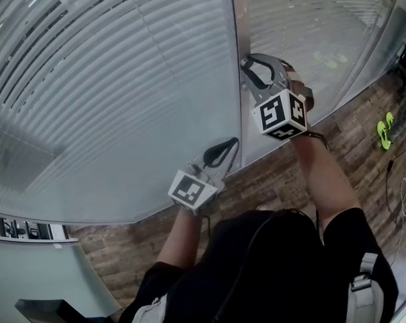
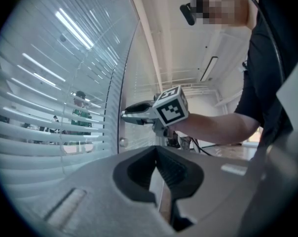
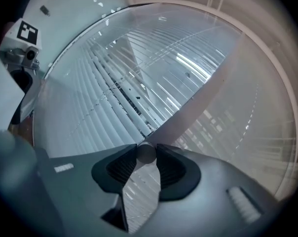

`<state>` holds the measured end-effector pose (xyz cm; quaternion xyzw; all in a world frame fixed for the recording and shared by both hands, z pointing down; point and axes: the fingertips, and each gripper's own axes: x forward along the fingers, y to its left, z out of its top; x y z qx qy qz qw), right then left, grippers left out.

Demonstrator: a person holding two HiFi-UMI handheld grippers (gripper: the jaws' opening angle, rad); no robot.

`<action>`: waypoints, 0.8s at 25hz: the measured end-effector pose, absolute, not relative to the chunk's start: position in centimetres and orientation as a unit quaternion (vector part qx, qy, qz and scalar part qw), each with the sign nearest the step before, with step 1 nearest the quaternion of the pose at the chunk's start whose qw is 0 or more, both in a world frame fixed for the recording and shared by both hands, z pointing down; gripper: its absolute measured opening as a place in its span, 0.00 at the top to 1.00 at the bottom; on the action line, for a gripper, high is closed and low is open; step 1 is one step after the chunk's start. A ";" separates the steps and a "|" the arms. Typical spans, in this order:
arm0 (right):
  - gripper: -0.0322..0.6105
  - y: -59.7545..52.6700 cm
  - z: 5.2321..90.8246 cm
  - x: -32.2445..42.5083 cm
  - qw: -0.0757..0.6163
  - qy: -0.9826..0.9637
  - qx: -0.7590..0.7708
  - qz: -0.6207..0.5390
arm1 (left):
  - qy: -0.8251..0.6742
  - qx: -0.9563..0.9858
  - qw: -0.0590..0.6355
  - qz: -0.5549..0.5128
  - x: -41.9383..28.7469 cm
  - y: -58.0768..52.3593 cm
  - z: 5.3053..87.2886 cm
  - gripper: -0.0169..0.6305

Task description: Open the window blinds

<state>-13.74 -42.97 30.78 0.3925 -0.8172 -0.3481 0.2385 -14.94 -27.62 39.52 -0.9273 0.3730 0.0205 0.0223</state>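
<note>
Right gripper (image 1: 246,64) is pinching a small round knob (image 3: 146,153) on the upright post (image 1: 235,19) between the two glass panes. It points straight at the knob, so the stem seems to run along the tool's own line. I'd guess a roll of that wrist tilts the blinds (image 1: 109,79), whose slats lie level behind the glass. Left gripper (image 1: 234,141) hangs lower near the post, jaws pressed together, empty.
</note>
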 end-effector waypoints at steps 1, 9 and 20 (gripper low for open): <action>0.75 -43.1 30.7 -13.7 0.231 -0.823 0.393 -0.338 | 0.373 -0.927 0.026 0.022 -15.0 -27.7 39.6 0.97; 0.75 -43.5 30.6 -13.2 0.160 -0.867 0.404 -0.243 | 0.373 -0.928 0.017 0.016 -14.9 -27.6 39.5 0.97; 0.75 -43.9 30.7 -12.9 0.081 -0.898 0.413 -0.127 | 0.375 -0.926 0.020 0.024 -15.0 -27.6 39.6 0.97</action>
